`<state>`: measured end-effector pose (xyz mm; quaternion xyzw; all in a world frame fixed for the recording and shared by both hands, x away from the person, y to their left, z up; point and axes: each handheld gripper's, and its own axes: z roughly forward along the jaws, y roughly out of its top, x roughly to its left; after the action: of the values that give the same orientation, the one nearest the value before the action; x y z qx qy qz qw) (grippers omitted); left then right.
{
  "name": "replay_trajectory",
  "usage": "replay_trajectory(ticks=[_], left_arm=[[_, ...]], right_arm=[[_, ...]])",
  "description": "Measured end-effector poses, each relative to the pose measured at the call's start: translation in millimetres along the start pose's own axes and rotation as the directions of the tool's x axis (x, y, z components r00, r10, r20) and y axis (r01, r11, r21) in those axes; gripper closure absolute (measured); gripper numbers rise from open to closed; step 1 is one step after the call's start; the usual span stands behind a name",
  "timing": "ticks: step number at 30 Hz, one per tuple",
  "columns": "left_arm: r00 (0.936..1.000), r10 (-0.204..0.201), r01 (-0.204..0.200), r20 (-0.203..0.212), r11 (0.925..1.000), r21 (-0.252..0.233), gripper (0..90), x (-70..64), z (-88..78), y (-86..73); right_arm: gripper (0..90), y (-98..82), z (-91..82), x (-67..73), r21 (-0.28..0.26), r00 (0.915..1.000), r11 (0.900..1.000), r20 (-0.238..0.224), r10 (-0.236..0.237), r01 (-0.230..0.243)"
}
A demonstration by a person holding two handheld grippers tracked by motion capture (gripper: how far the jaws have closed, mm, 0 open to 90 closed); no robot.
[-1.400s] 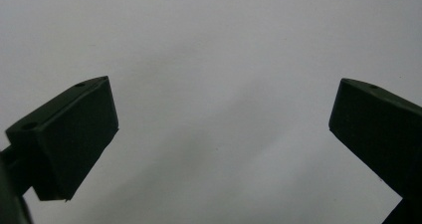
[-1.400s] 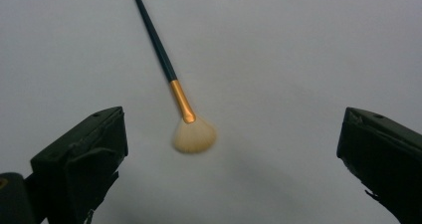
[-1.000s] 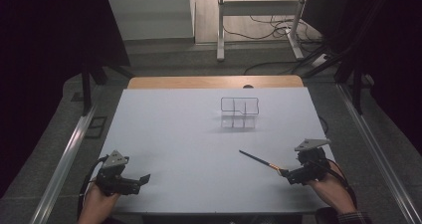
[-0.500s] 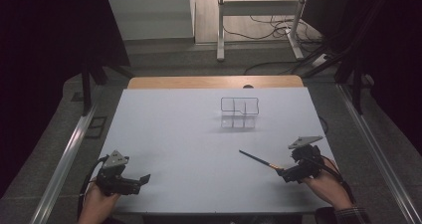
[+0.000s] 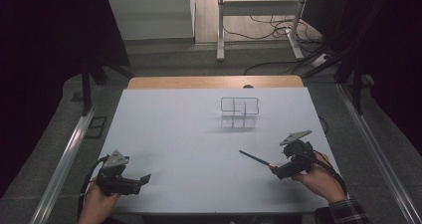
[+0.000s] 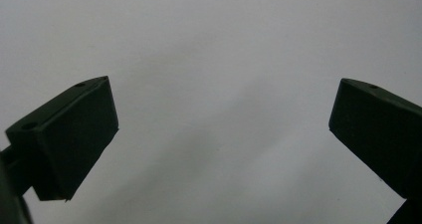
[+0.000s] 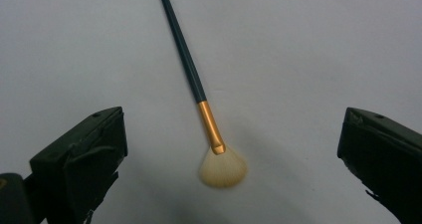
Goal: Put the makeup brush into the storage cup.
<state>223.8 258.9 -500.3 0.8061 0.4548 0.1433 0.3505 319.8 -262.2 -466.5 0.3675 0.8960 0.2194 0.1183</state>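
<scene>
As seen past wide-open jaws of right gripper (image 7: 234,149): brush (image 7: 199,92) flat on table (image 5: 189,134), fan bristles nearest, between the jaws, untouched. Judged light, thin, stiff; bristles soft, so grip at gold ferrule. Left gripper (image 5: 142,180) gaped empty, well apart. Matte surface. Farther: wire rack (image 5: 240,112), floor cables.

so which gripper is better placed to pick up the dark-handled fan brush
Right. The right gripper sits at the brush end of the dark-handled, gold-ferruled fan brush, jaws open with the bristles between them. The left gripper is open over bare white table, far across.
</scene>
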Motion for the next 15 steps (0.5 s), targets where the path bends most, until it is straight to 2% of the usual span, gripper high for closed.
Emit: replay_trajectory(ticks=[15], left_arm=[[1.0000, 0.002, -0.002, 0.007, 1.0000, 0.009, 0.0, -0.4, 1.5, 0.9]], right_arm=[[0.0, 20.9, 11.7, 4.6, 0.052, 0.9991, 0.998, -0.015, -0.040, 0.041]])
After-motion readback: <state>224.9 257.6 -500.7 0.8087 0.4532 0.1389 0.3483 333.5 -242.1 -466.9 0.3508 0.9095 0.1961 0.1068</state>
